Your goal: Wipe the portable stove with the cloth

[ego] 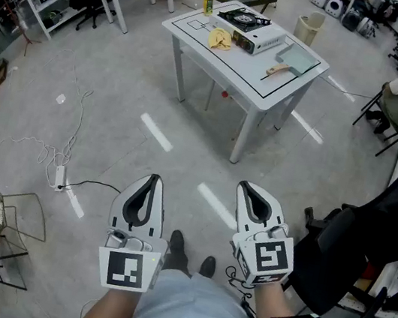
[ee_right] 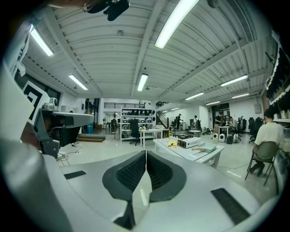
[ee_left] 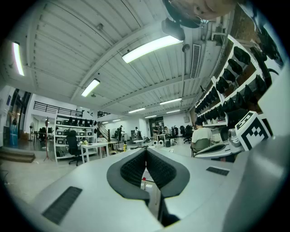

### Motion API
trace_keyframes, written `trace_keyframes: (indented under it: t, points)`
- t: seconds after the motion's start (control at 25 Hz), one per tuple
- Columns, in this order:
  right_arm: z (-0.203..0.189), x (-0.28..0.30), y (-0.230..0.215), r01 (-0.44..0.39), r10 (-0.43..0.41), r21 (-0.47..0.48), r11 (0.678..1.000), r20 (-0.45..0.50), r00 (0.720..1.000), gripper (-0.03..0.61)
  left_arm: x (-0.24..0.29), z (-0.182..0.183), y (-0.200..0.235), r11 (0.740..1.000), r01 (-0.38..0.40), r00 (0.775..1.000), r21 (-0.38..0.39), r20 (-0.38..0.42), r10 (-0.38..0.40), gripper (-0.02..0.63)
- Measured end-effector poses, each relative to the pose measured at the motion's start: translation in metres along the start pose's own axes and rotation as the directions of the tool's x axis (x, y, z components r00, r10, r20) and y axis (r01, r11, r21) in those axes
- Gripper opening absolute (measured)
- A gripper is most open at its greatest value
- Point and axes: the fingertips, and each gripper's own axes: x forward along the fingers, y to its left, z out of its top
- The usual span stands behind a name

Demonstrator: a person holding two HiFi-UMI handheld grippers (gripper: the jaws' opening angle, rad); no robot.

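In the head view we are holding both grippers low in front of us, over the grey floor (ego: 117, 102). The left gripper (ego: 154, 181) and the right gripper (ego: 252, 194) are pointing towards a white table (ego: 253, 88) that is standing well away from us. The portable stove (ego: 249, 28) is sitting on that table, and the yellow cloth (ego: 220, 39) is lying just beside it, on its near left. A yellow bottle (ego: 208, 0) is standing at the table's far corner.

In the left gripper view we are looking along pads that are pressing flat against each other, with nothing caught between them. The right gripper's marker cube is showing at the right edge.

In the right gripper view the fingers are likewise clenched together and gripping nothing. Beyond them the table is standing to the right of centre, carrying the stove and the cloth, both far out of reach. A seated person (ee_right: 267, 136) is facing away at the far right.
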Motion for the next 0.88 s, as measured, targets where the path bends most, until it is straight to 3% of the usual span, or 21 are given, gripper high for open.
trace_keyframes:
  t: [0.36, 0.52, 0.88]
  points:
    - [0.010, 0.054, 0.008, 0.002, -0.002, -0.006, 1.000, -0.002, 1.000, 0.051, 0.034, -0.001, 0.043, 1.000, 0.016, 1.000, -0.012, 0.011, -0.015, 0.018]
    - [0.030, 0.086, 0.015, 0.002, -0.004, 0.034, 0.999, 0.033, 0.999, 0.052, 0.051, 0.010, 0.077, 1.000, 0.022, 0.999, -0.011, 0.033, -0.022, 0.018]
    - [0.071, 0.149, 0.031, 0.103, -0.101, -0.008, 0.995, 0.097, 0.990, 0.054, 0.084, 0.022, 0.148, 0.998, 0.062, 0.994, 0.014, 0.090, -0.063, 0.018]
